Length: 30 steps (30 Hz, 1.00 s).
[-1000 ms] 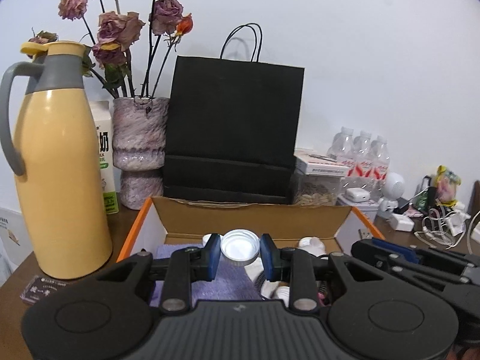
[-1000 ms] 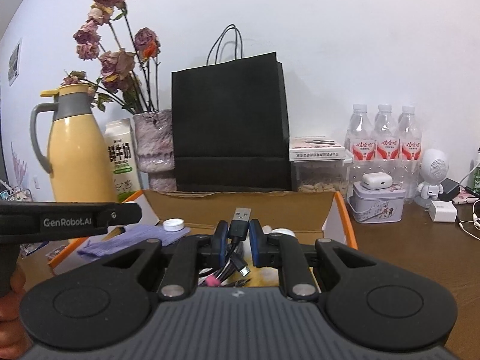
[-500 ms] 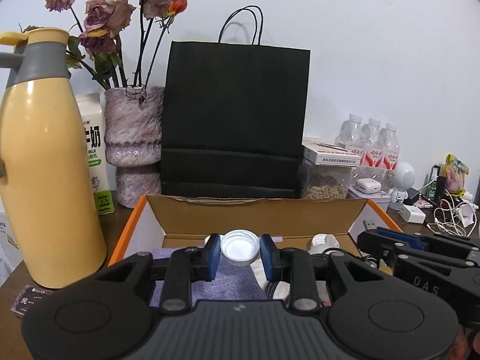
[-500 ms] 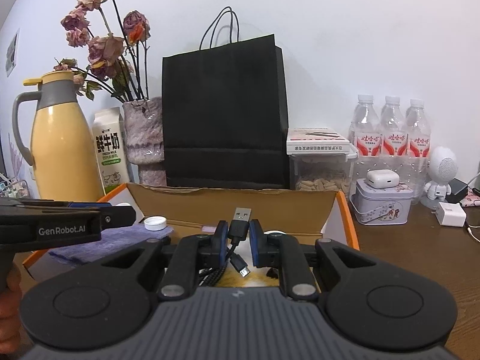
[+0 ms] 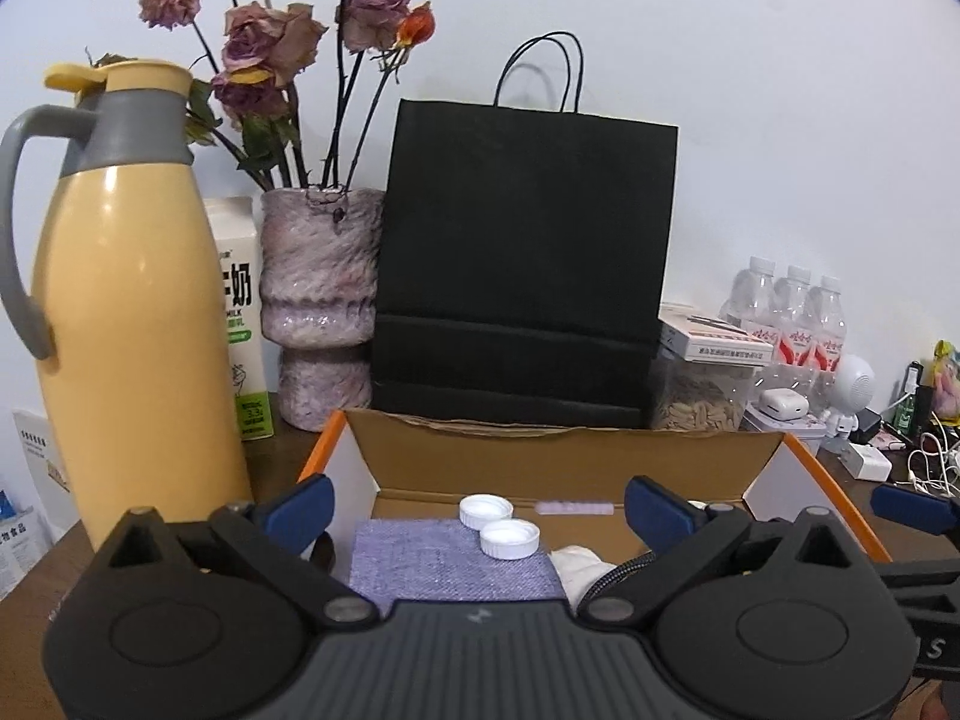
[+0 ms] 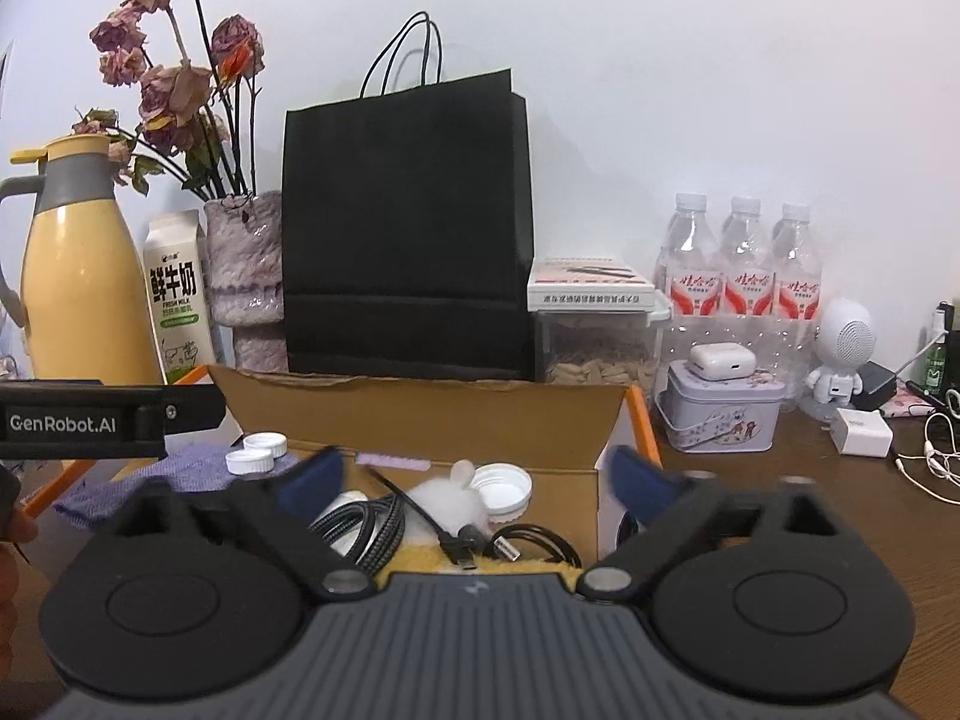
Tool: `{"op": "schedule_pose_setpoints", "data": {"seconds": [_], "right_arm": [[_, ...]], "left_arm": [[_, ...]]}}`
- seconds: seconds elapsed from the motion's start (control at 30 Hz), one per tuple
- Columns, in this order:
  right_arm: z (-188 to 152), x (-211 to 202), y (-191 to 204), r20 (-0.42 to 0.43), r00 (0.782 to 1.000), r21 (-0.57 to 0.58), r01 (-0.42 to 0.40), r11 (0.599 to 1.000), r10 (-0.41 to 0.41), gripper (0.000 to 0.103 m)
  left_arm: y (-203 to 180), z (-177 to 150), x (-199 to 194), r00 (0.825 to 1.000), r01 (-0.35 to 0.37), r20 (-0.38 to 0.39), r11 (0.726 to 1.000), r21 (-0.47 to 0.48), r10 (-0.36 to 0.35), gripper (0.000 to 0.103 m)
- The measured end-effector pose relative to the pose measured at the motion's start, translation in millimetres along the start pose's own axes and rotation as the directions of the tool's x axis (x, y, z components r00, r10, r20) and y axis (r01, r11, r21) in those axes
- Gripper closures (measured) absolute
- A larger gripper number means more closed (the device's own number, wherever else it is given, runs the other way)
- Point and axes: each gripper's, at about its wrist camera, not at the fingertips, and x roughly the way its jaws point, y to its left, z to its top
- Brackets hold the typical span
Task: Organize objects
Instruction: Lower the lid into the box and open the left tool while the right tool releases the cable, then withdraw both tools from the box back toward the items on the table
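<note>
Both grippers let go

The left gripper (image 5: pixel 480 504), which was clamping a white bottle cap (image 5: pixel 510 539), is opening and the cap now lies on the purple cloth (image 5: pixel 444 564) beside another; the right gripper (image 6: pixel 480 480) is opening too, its USB cable (image 6: pixel 384 525) dropped into the box (image 6: pixel 420 420).

Cardboard box (image 5: pixel 558 459): matt brown corrugated board, orange outer edges.
Purple cloth (image 5: pixel 450 561): coarse woven fabric, matt.
Bottle caps (image 5: pixel 509 538): smooth white plastic, ribbed rims.
Cable (image 6: pixel 372 525): braided black sheath, possibly nylon; metal plug.
Thermos jug (image 5: pixel 129 324): glossy yellow shell, matt grey plastic collar.
Shopping bag (image 5: pixel 522 264): matt black paper.
Table (image 6: pixel 840 516): dark brown wood.
</note>
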Motion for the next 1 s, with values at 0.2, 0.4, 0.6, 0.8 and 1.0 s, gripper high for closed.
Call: {"op": "schedule_pose_setpoints", "data": {"seconds": [0.2,0.4,0.6,0.8,1.0], "right_arm": [[-1,2,3,-0.016,1.000,-0.012,-0.011,1.000,0.011,0.000],[-3,0,8,-0.019,1.000,-0.032,-0.015,0.999,0.015,0.000],[-4,-6,13,-0.009,1.000,-0.047,-0.019,0.999,0.019,0.000],[-9,-20,20,0.007,1.000,-0.087,-0.018,0.996,0.019,0.000],[-21,-42,24,-0.001,1.000,-0.109,0.003,0.994,-0.003,0.000]], "left_arm": [[-1,-2,3,1.000,0.000,-0.013,1.000,0.005,0.000,0.000],[-1,-4,1,1.000,0.005,-0.011,1.000,-0.003,-0.005,0.000],[-1,-7,-3,1.000,0.021,-0.016,1.000,-0.010,-0.021,0.000],[-3,-17,-19,1.000,0.016,0.001,1.000,0.021,-0.016,0.000],[1,-29,-42,1.000,0.019,-0.009,1.000,0.022,-0.019,0.000]]}}
